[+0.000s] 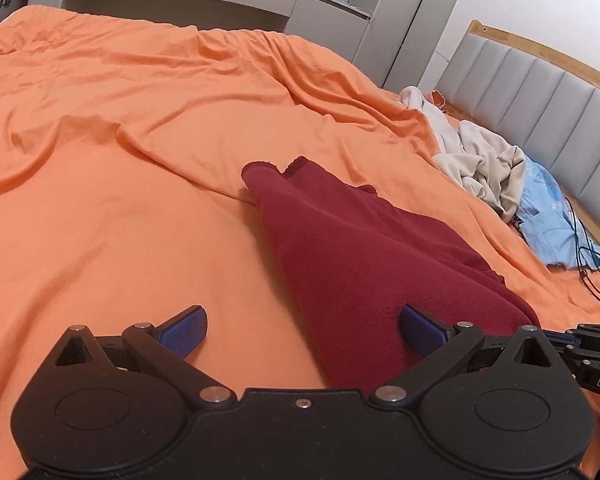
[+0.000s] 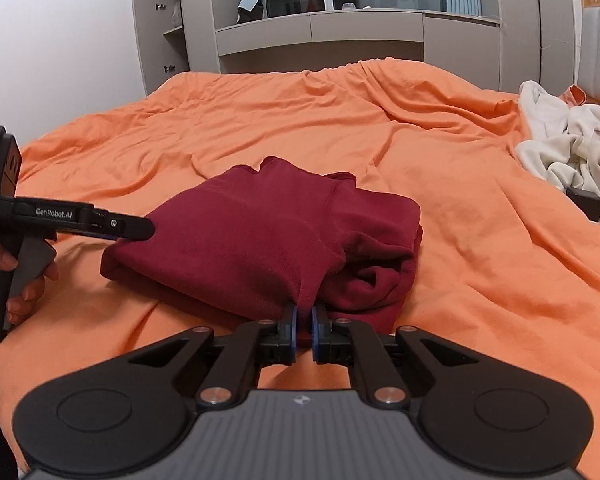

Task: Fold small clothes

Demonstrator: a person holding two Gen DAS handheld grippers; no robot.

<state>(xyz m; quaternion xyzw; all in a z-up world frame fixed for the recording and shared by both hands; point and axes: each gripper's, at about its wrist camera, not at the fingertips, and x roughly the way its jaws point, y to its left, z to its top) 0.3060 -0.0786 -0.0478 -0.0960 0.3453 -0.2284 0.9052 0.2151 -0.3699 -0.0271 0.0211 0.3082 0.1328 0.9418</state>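
Note:
A dark red garment (image 2: pixel 260 236) lies partly folded on the orange bed sheet (image 2: pixel 440 160). It also shows in the left wrist view (image 1: pixel 352 256). My right gripper (image 2: pixel 304 316) is shut on the garment's near edge, pinching a fold of cloth. My left gripper (image 1: pixel 304 328) is open, its blue pads (image 1: pixel 186 330) wide apart, with the garment's left end lying between them. In the right wrist view the left gripper (image 2: pixel 132 228) reaches in from the left and touches the garment's left side.
A heap of beige clothes (image 1: pixel 476 160) and a light blue garment (image 1: pixel 548 216) lie at the right by the grey padded headboard (image 1: pixel 540 92). A black cable (image 1: pixel 592 264) trails beside them. Grey cabinets (image 2: pixel 320 36) stand beyond the bed.

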